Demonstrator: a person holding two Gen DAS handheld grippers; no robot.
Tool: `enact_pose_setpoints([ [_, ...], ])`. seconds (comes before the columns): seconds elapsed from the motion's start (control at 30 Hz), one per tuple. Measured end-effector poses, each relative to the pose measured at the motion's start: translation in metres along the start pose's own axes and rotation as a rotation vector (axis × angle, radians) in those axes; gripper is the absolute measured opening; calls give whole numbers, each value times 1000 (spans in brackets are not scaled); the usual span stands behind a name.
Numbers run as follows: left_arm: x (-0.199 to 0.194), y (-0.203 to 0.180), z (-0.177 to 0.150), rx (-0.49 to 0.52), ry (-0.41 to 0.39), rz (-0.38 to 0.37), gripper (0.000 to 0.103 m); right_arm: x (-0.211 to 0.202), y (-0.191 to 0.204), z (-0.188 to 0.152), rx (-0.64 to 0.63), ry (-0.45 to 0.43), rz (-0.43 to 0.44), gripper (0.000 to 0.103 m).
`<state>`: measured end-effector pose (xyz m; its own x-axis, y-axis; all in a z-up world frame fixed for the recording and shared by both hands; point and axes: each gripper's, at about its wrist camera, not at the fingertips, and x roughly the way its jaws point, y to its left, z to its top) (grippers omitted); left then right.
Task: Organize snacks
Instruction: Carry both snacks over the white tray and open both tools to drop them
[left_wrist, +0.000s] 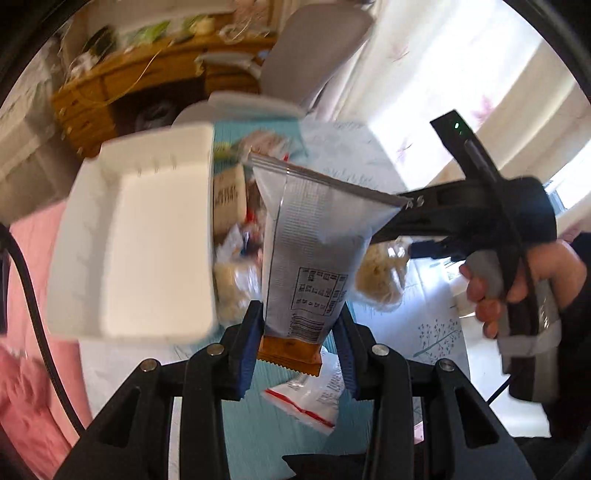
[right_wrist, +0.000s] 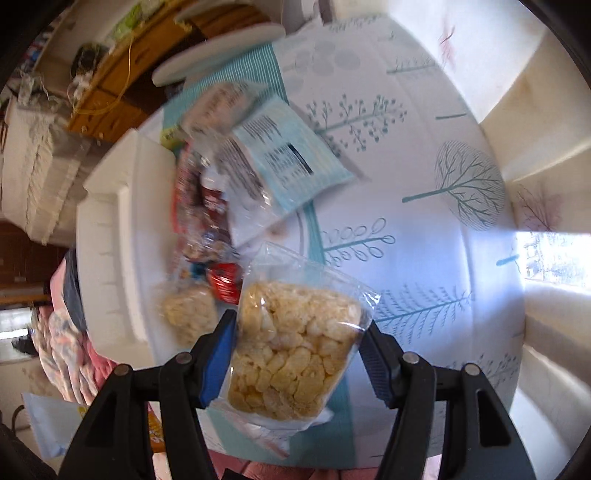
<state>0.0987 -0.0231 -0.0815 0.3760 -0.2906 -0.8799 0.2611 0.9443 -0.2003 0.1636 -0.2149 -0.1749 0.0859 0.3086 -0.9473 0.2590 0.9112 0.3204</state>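
Note:
My left gripper (left_wrist: 299, 325) is shut on the orange lower end of a silver snack packet (left_wrist: 314, 236), which stands up between the blue pads above the table. A white tray (left_wrist: 147, 240) lies just left of it, its inside bare. My right gripper (right_wrist: 299, 332) is shut on a clear bag of puffed rice cake (right_wrist: 295, 343), lifted over the table. The same right gripper (left_wrist: 391, 221) shows in the left wrist view, held by a hand (left_wrist: 495, 291) and reaching in from the right behind the silver packet. The white tray (right_wrist: 110, 240) sits at the left.
A pile of snacks (right_wrist: 218, 206) lies beside the tray, with a pale blue packet (right_wrist: 291, 158), a red packet (right_wrist: 225, 284) and another rice cake (right_wrist: 188, 310). A small red-striped packet (left_wrist: 306, 398) lies under my left gripper. The tree-patterned tablecloth (right_wrist: 424, 240) spreads right.

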Motion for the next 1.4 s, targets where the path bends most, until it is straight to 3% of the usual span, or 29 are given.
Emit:
enact_pose_setpoints([
  [0.27, -33, 43, 30, 72, -111, -69, 36, -37, 60, -18, 46, -138, 43, 64],
  [0.47, -57, 87, 47, 45, -159, -108, 36, -56, 94, -32, 41, -230, 79, 64],
  [0.6, -64, 117, 57, 26, -174, -93, 36, -68, 118, -43, 24, -284, 112, 64],
  [0.87, -54, 186, 68, -68, -129, -49, 37, -65, 169, -64, -68, -336, 192, 64],
  [1.13, -38, 239, 63, -159, -65, -23, 39, -38, 212, -79, -173, -298, 241, 64],
  [1.17, -37, 243, 61, -172, -63, -17, 44, -34, 215, -80, -180, -287, 244, 65],
  [1.2, -35, 246, 61, -181, -58, -13, 59, -31, 216, -81, -183, -278, 246, 65],
  [1.27, -35, 255, 57, -217, -53, 7, 82, -25, 216, -81, -180, -254, 265, 79],
  [1.4, -41, 263, 51, -253, -66, 13, 84, -26, 212, -81, -184, -263, 272, 91],
])
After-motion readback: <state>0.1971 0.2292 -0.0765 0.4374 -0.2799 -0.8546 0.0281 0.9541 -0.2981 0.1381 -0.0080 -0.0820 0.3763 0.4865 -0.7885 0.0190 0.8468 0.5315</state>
